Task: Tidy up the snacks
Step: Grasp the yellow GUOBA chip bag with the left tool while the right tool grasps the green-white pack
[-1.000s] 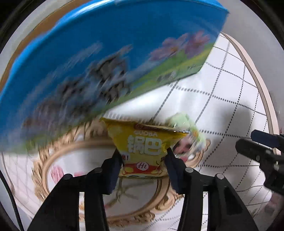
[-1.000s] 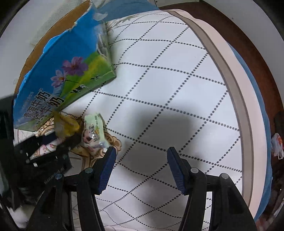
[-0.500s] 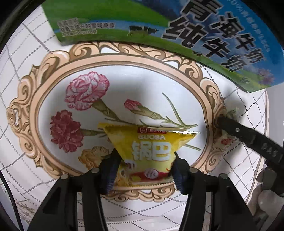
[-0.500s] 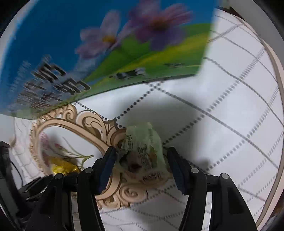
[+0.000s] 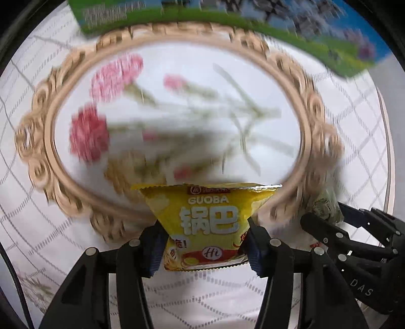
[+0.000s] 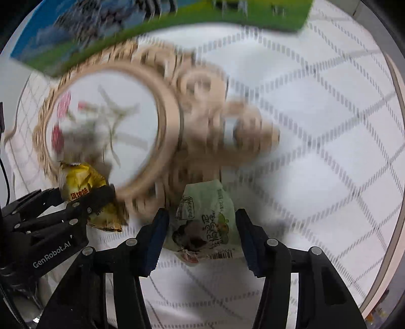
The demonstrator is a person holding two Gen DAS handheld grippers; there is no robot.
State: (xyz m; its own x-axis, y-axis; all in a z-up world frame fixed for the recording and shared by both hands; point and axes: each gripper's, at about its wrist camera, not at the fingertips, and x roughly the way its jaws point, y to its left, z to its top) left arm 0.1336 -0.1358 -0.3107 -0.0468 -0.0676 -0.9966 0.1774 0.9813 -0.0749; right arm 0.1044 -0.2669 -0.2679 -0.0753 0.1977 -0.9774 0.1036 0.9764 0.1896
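Note:
A yellow Guoba snack pack (image 5: 210, 217) hangs upright between the pads of my left gripper (image 5: 205, 235), whose jaws are closing and press on its lower half. The same yellow pack (image 6: 78, 182) shows in the right wrist view, pinched by the left gripper (image 6: 83, 200). A pale green snack pack (image 6: 206, 222) fills the gap of my right gripper (image 6: 202, 227). Its jaws are closing and both pads touch the pack. The green pack (image 5: 325, 206) peeks out at the right, held in the right gripper (image 5: 329, 215). Both grippers point down, side by side.
A blue and green milk carton box (image 5: 227, 15) lies along the far side, also the box (image 6: 152, 22). Below is a white cloth with a dotted diamond grid (image 6: 316, 126) and a beige oval flower frame (image 5: 177, 101). The table's rim (image 6: 395, 177) curves on the right.
My right gripper came over the green pack, then closed on it. The left gripper kept the yellow pack and moved away from the box, which now sits at the top edge.

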